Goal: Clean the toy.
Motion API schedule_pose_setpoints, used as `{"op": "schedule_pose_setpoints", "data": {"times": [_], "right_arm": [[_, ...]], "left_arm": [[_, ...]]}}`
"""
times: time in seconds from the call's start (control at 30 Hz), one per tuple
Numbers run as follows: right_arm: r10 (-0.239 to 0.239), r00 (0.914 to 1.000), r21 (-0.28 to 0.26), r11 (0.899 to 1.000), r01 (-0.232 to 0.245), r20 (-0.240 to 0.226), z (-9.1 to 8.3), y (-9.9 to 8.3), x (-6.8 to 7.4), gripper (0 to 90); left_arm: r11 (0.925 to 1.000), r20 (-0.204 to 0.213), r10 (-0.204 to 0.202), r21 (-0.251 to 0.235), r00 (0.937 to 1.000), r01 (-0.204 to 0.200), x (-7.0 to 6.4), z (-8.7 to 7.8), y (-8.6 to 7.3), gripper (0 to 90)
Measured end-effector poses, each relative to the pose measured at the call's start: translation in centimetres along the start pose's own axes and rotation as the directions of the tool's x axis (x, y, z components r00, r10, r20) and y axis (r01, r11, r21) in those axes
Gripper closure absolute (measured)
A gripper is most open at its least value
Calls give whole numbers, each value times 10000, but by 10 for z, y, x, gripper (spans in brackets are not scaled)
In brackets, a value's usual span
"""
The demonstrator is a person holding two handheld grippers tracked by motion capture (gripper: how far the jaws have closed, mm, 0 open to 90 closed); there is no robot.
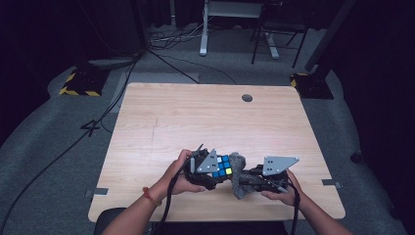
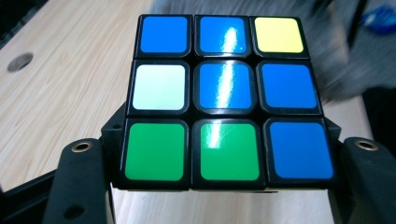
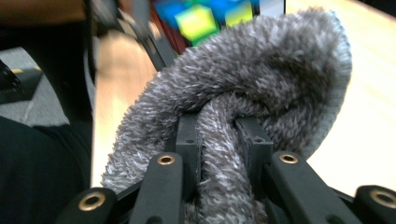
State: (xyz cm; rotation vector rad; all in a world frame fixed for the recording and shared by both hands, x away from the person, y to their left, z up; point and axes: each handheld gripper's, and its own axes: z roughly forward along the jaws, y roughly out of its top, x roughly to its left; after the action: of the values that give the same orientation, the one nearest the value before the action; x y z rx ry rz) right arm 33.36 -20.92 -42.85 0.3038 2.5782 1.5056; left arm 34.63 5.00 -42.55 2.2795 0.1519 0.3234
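My left gripper [image 1: 215,172] is clamped on the Rubik's cube [image 2: 224,100], frame centre; my right gripper [image 1: 244,180] pinches the grey fluffy cloth [image 3: 261,70]. I read no writing.

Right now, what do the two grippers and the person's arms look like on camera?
Both the left gripper and the right gripper are black, each topped by a grey three-cornered plate with small dark holes and trailing a black cable. Brass-coloured rivets mark the jaw arms. Forearms are bare; a reddish band circles the left wrist.
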Motion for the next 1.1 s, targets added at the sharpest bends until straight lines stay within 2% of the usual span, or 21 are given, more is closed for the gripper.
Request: {"op": "schedule_pose_setpoints", "data": {"times": [0.03,0.1,0.17,0.23,0.3,0.37,0.43,0.5,0.63,0.73,0.8,0.93,1.0,1.1], "right_arm": [[-118,9999,-67,9999,118,69,-2,3,2,744],[-341,9991,-21,9994,342,262,-3,6,5,742],[-225,9984,-150,9996,233,513,-4,6,3,741],[-144,9965,-145,9998,156,823,-4,3,0,742],[-157,9947,121,9998,146,1017,-1,1,-4,742],[-86,9938,284,9996,55,1105,0,-3,-7,743],[-289,9913,939,9954,169,1287,4,-6,-9,742],[-110,9940,1224,9925,-24,1086,10,-12,-11,741],[-95,9970,1030,9947,16,763,11,-12,-10,742],[-5,9993,452,9990,-12,371,4,-8,-8,741],[-56,9997,179,9998,52,228,1,-4,-5,741],[-185,9996,-289,9994,191,198,-5,1,-1,740],[-167,9993,-384,9991,180,348,-6,3,0,740],[-298,9956,120,9995,288,890,-3,4,0,742]], "left_arm": [[9999,77,106,45,9999,-106,-1,2,0,334],[9999,169,56,91,9998,-58,-3,6,1,333],[10000,481,-2,70,9988,-2,-5,10,0,334],[9991,539,337,246,9980,-351,-12,14,2,334],[9981,536,513,320,9972,-531,-16,16,5,334],[9989,511,452,94,9977,-458,-14,12,5,334],[9993,523,351,-165,9980,-343,-12,7,6,334],[9992,447,321,-237,9985,-311,-11,4,7,334],[9995,431,285,-135,9987,-279,-8,4,4,333],[9996,373,264,133,9990,-269,-7,8,2,334],[9990,492,296,312,9984,-312,-8,11,1,333],[9983,614,311,471,9976,-340,-9,16,1,333],[9969,623,427,626,9971,-466,-12,19,1,333],[9969,556,491,590,9972,-524,-13,19,2,333]]}}
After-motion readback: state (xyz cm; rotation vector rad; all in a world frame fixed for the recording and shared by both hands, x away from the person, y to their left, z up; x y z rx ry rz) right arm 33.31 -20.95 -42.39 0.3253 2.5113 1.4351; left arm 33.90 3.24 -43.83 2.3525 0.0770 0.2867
